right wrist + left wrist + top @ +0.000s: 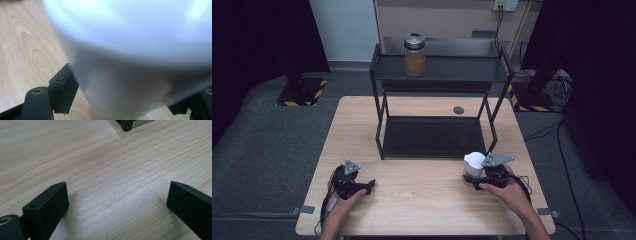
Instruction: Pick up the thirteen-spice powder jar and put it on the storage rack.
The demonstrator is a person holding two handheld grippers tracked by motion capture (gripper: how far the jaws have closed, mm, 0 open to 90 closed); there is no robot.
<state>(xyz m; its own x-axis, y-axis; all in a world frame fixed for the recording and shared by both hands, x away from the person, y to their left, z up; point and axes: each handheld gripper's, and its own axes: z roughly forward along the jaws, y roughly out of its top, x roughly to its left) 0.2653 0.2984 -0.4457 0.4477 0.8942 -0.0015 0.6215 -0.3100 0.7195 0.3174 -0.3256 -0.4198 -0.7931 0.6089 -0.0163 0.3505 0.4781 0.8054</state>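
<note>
White container [473,163] sits on the wooden table [422,195], just in front of the black rack's [437,75] right front leg, and our right gripper [478,176] has its jaws on either side of it; in the right gripper view the container [130,57] sits deep between them, but we cannot tell whether they press it yet. Our left gripper [362,186] rests released, jaws wide over bare wood, well left of the rack's front. We judge the step is a grasp: we should close evenly, keep the container upright, and lift clear of the rack leg. On the rack's top shelf stands a jar of brown contents [414,54].
</note>
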